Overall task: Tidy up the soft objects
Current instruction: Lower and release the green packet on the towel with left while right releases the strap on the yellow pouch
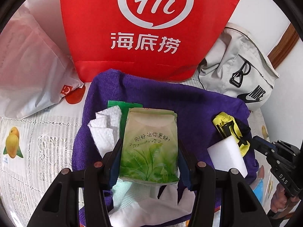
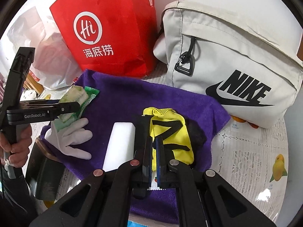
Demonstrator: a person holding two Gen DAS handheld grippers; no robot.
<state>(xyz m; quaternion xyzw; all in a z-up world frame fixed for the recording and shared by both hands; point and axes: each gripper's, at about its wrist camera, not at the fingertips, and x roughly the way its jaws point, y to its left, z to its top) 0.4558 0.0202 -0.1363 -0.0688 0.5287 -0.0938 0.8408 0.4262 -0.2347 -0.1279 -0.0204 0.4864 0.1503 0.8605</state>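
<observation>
My left gripper (image 1: 149, 151) is shut on a green tissue pack (image 1: 149, 141), its pads pressing both long sides. The pack hangs just over a purple towel (image 1: 189, 106). Beside it lie a crumpled white tissue (image 1: 106, 130), a green packet (image 1: 130, 106) and a white glove (image 1: 136, 200). The right wrist view shows the left gripper (image 2: 75, 106) gripping the tissue pack (image 2: 73, 96) above the glove (image 2: 73, 138). My right gripper (image 2: 154, 141) is shut, with its tips against a yellow mesh pouch (image 2: 170, 132). Whether it pinches fabric is unclear. A white sponge block (image 2: 119, 143) lies left of it.
A red paper bag (image 1: 151, 28) stands behind the towel, with a grey Nike bag (image 2: 227, 56) to its right and a white plastic bag (image 1: 28, 66) to its left. A dark box (image 2: 45, 174) sits at the towel's near left corner. The tablecloth (image 2: 255, 151) has lace and fruit prints.
</observation>
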